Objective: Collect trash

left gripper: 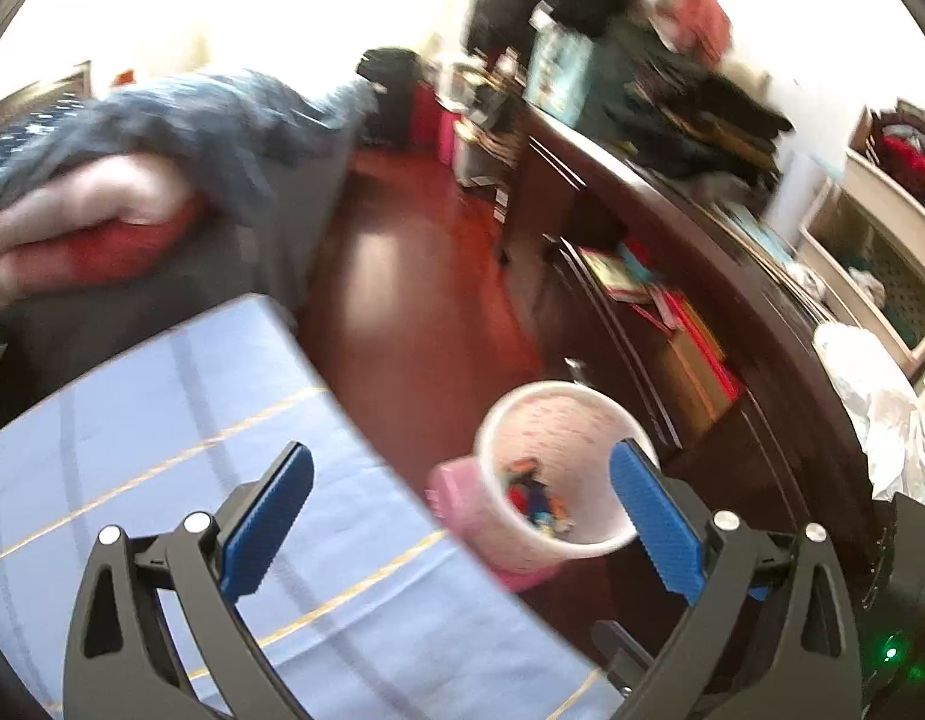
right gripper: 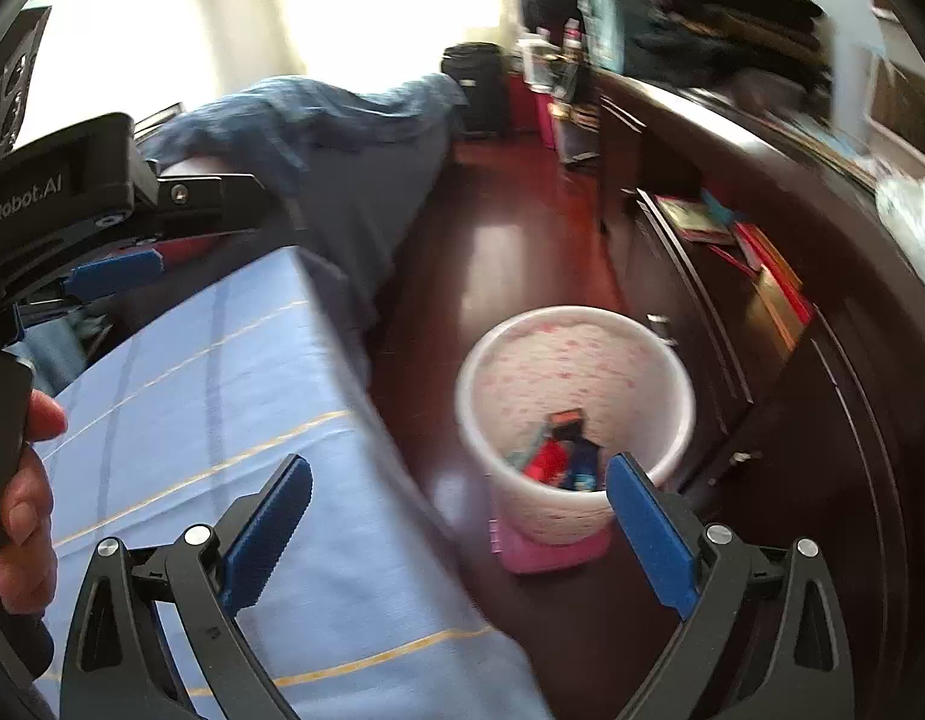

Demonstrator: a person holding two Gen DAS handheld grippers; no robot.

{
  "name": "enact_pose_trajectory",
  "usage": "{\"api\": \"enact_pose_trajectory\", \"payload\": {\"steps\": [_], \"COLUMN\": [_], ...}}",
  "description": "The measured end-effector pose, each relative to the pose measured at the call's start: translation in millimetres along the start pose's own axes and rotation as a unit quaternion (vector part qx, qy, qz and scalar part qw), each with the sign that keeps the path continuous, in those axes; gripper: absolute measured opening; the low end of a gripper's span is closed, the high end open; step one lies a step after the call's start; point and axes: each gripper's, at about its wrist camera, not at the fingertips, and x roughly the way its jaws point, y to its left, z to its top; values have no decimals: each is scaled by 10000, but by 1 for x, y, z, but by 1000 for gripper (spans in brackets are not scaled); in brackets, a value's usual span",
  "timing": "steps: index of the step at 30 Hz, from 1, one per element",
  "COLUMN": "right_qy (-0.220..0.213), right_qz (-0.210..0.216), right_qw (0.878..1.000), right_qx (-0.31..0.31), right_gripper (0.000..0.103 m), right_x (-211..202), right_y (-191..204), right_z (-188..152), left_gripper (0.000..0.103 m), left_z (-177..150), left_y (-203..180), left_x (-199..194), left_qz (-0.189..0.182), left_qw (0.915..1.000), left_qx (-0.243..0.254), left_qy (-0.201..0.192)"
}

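Although both views are smeared by motion, the wastebasket is plain at lower centre of the right wrist view, standing on the dark red wooden floor with a pink flat thing under or just beside its base (cannot tell which). Several coloured wrappers already lie at its bottom, so part of the collecting looks done. The right gripper has its jaws spread wide and holds nothing; the left gripper is likewise spread and empty, with the same wastebasket showing between its fingers, lower centre right. Judgement: the grippers are between pieces, and no loose trash is identifiable on the near surface, so what remains cannot be counted from here. That surface is a bed with a pale blue sheet crossed by thin yellow lines, filling the lower left of both views. A dark wooden cabinet curves along the right, books on its shelf, clothing heaped on top. A person in blue leans at upper left; bright window behind.
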Motion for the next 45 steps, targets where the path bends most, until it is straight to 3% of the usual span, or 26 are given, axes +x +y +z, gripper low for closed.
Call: {"api": "enact_pose_trajectory", "payload": {"steps": [4,8,17,23,34,41,45], "right_qy": [-59,-101,-516,-790,-1839,-2236,-2376], "right_qz": [306,641,1250,1293,1184,1253,1238], "right_qw": [9989,9942,9796,9724,9576,9491,9467], "right_qx": [-355,-854,-1488,-1775,-1876,-1831,-1787], "right_gripper": [99,99,99,99,99,99,99], "right_x": [-20,-37,-83,-117,-204,-236,-249], "right_y": [38,83,158,193,205,202,198], "right_z": [-8,-18,-36,-40,-43,-39,-37], "left_gripper": [99,99,99,99,99,100,100], "left_z": [-15,-37,-87,-112,-139,-149,-154], "left_y": [42,82,127,134,96,64,53], "left_x": [-59,-114,-225,-291,-402,-437,-448], "left_qz": [536,1137,2183,2766,2958,2870,3031], "left_qw": [9972,9886,9600,9377,9101,9056,8959], "left_qx": [-366,-730,-1284,-1422,-1425,-1238,-1209], "left_qy": [-360,-660,-1194,-1549,-2529,-2866,-3016]}}
